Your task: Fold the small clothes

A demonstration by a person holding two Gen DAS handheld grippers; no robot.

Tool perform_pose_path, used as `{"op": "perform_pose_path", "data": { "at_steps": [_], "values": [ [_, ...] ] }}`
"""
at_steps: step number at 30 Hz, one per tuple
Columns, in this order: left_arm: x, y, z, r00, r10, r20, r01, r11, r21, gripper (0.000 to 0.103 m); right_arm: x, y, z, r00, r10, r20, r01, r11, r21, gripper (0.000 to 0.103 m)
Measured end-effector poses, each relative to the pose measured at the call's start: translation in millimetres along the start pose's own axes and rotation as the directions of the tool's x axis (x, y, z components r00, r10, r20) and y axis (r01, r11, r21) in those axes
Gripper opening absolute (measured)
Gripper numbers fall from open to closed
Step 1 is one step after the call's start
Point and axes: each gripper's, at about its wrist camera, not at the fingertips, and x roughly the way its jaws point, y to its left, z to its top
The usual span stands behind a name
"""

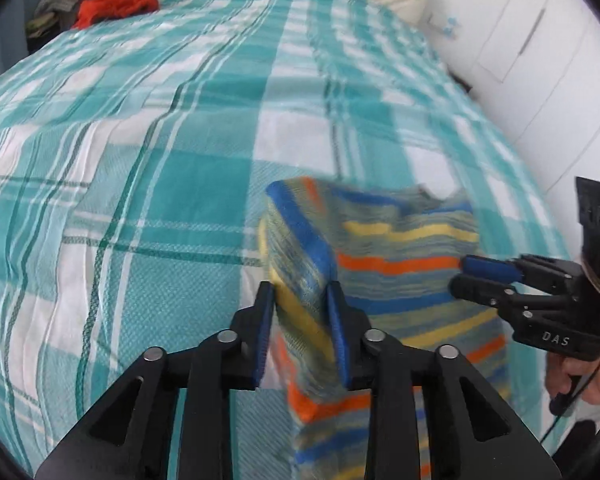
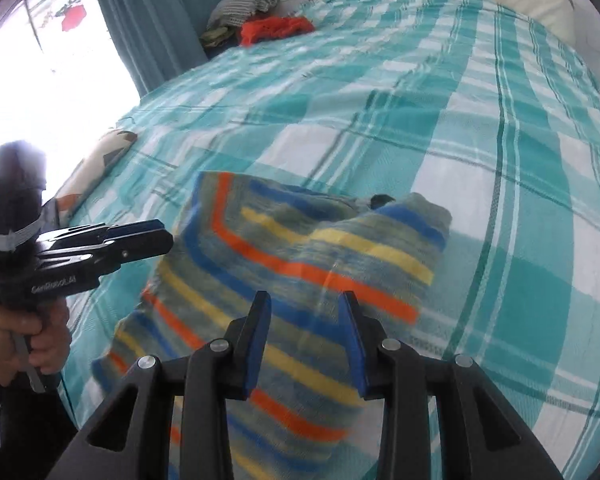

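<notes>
Striped garment lies on the near part of the bed, partly lifted. Left tool clamps a raised fold of it. Right tool has fingers apart above the cloth. Red clothing lies at the bed's far edge.

Bright daylight floods in from the overexposed window at the left of the right wrist view, lighting the plaid bedspread evenly with soft shadows, while the striped garment smears with motion blur and fisheye curvature bends and darkens both frames' edges.
</notes>
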Motion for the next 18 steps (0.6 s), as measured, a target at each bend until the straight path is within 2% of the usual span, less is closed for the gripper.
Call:
{"op": "perform_pose_path", "data": {
  "at_steps": [2,6,9,11,13,15,17,18],
  "values": [
    [15.6,15.3,1.2,0.999,-0.017,-0.030,0.015,0.997,-0.079,0.024,34.8,-17.8,0.0,0.995,-0.047,-0.091,0.053,0.997,0.064,0.034],
    [-14.9,18.3,-0.7,1.000,-0.028,0.015,0.029,0.998,-0.064,0.025,25.3,-19.3,0.6,0.998,-0.054,-0.039,0.059,0.990,0.130,0.035],
    [-55.8,19.0,-20.2,0.996,-0.064,0.056,0.066,0.997,-0.038,0.029,-9.4,-3.5,-9.0,0.998,-0.060,0.021,0.058,0.995,0.083,0.036],
    [-78.5,13.9,-42.6,0.992,-0.110,0.063,0.111,0.994,-0.012,0.041,-34.2,13.5,-24.5,0.998,-0.043,0.043,0.043,0.999,0.013,0.036],
    [-89.2,3.9,-69.9,0.992,-0.121,0.048,0.119,0.992,0.029,0.042,-54.3,32.2,-48.1,0.999,-0.015,0.047,0.017,0.999,-0.041,0.037],
    [-80.1,-4.5,-94.9,0.997,-0.080,-0.017,0.081,0.995,0.057,0.041,-61.5,47.8,-80.4,0.999,0.039,0.015,-0.038,0.998,-0.052,0.037],
    [-60.7,-2.4,-117.2,0.995,0.023,-0.099,-0.017,0.998,0.062,0.025,-49.8,57.8,-113.3,0.995,0.065,-0.072,-0.068,0.997,-0.046,0.037],
    [-59.3,2.5,-126.6,0.993,0.050,-0.107,-0.045,0.998,0.046,0.020,-43.9,60.5,-131.0,0.993,0.036,-0.112,-0.041,0.998,-0.049,0.037]
  ]
}}
